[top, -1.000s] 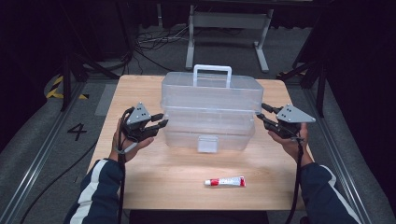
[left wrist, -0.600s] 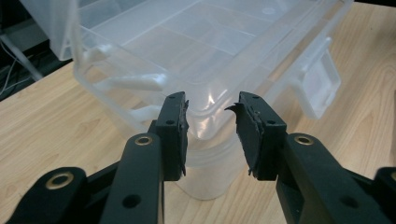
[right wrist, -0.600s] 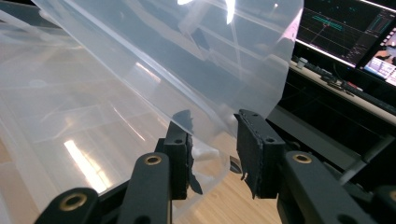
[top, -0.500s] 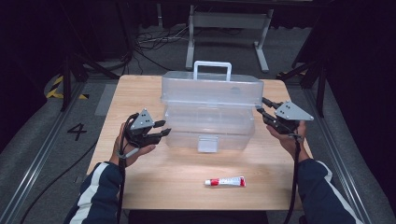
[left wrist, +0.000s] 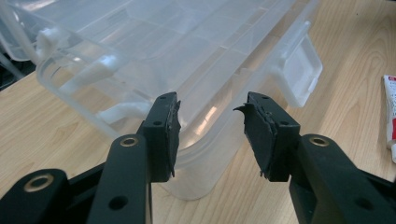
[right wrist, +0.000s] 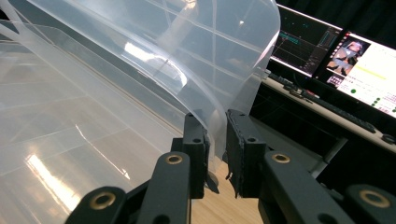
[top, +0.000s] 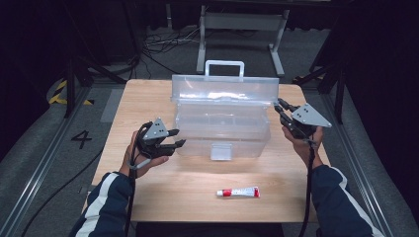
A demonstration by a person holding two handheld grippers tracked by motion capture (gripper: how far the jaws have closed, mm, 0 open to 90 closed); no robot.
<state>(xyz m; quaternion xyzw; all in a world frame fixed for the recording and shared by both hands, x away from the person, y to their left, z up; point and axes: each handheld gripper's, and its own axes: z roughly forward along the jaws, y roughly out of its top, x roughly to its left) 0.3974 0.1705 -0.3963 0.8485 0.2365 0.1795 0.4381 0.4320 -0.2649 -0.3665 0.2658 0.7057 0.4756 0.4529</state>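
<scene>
The clear plastic box (top: 222, 126) sits in the middle of the tabletop (top: 163, 185), and its lid (top: 225, 89) is tipped up a bit at the back, with the white handle (top: 225, 66) on top. A flat latch (top: 221, 151) hangs on the front wall that faces you. Your right gripper (top: 280, 109) is at the right end of the box, and its jaws have just been closing; in the right gripper view the thin edge of the lid (right wrist: 210, 107) runs down between them, and they look pinched on it or very nearly so. Your left gripper (top: 177, 138) is just beside the front left corner of the box (left wrist: 187, 140), and its jaws have just been opening. They stand spread apart with nothing held, and the corner shows in the gap beyond them. A small red and white tube (top: 238, 192) lies on the tabletop near you, well apart from the box. Here is what could go wrong. The lid edge is thin and smooth, so it could slip out of your right jaws and the lid could drop shut. If you lift with the right side alone, the whole light box could tip or slide, since the left jaws are not holding it down. The lid could also bend if you pull only at one end.
</scene>
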